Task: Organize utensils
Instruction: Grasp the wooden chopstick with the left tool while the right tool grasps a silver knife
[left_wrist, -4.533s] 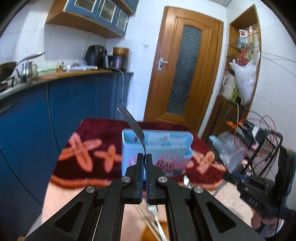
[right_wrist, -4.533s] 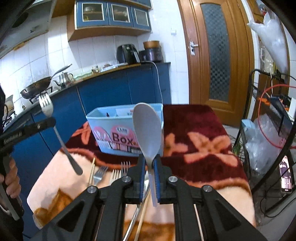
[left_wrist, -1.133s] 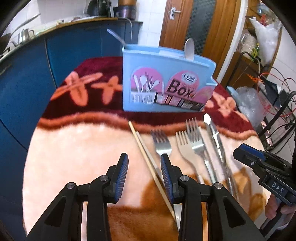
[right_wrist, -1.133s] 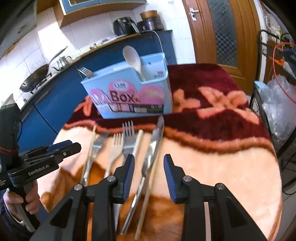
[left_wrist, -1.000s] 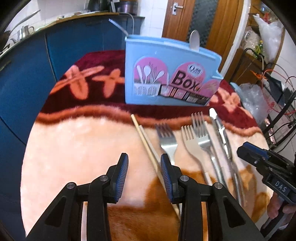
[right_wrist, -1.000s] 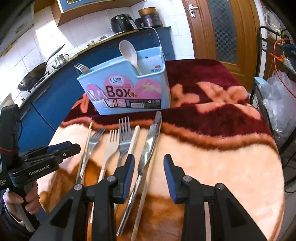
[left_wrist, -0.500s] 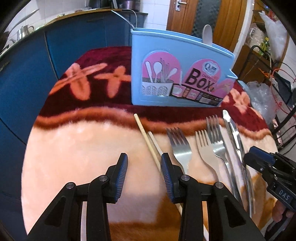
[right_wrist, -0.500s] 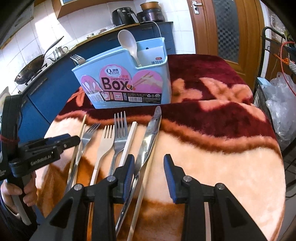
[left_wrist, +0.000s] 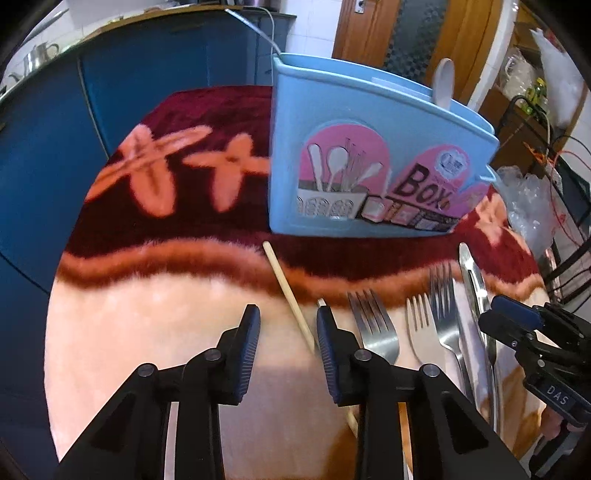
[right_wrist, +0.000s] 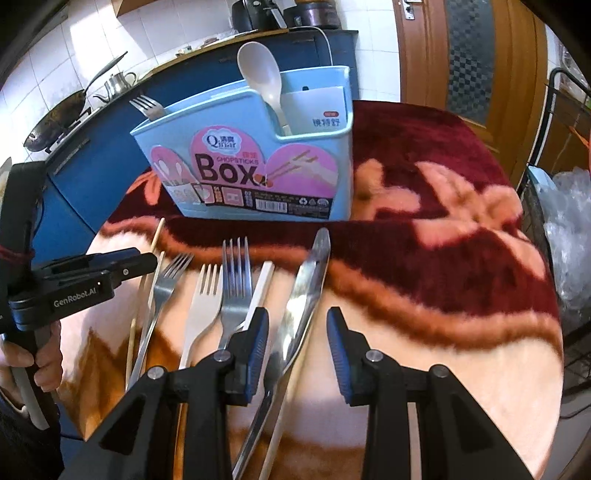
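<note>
**Picking flat cutlery off a fuzzy blanket: line up first, then squeeze**

Both grippers are going in for the next pickup, and neither is holding anything.

The left gripper (left_wrist: 286, 325) has its fingers apart but closing, with the wooden chopstick (left_wrist: 291, 295) lying slantwise in the gap between them. The pads aren't on it yet. The right gripper (right_wrist: 297, 328) has its fingers apart too, straddling the metal knife (right_wrist: 303, 291), with a white chopstick (right_wrist: 260, 291) just beside the left-hand pad.

The rest lies in a row on the blanket-covered desk (right_wrist: 443, 350): three forks (right_wrist: 234, 284) between the two grippers. The blue utensil box (right_wrist: 258, 177) stands behind them, already holding a white spoon (right_wrist: 260, 83) and one fork (right_wrist: 147, 105).

How I'd do it well:

- The chopstick runs diagonally across the left gap, so I'd roll the wrist until the pads are square to it, otherwise it'll probably twist out.
- Press the tips into the plush a bit. Thin things sink in and the pads can skate over the top.
- On the right, watch that the white chopstick doesn't get pinched along with the knife.
- Grab near the middle so it doesn't droop on the way to the box.
</note>
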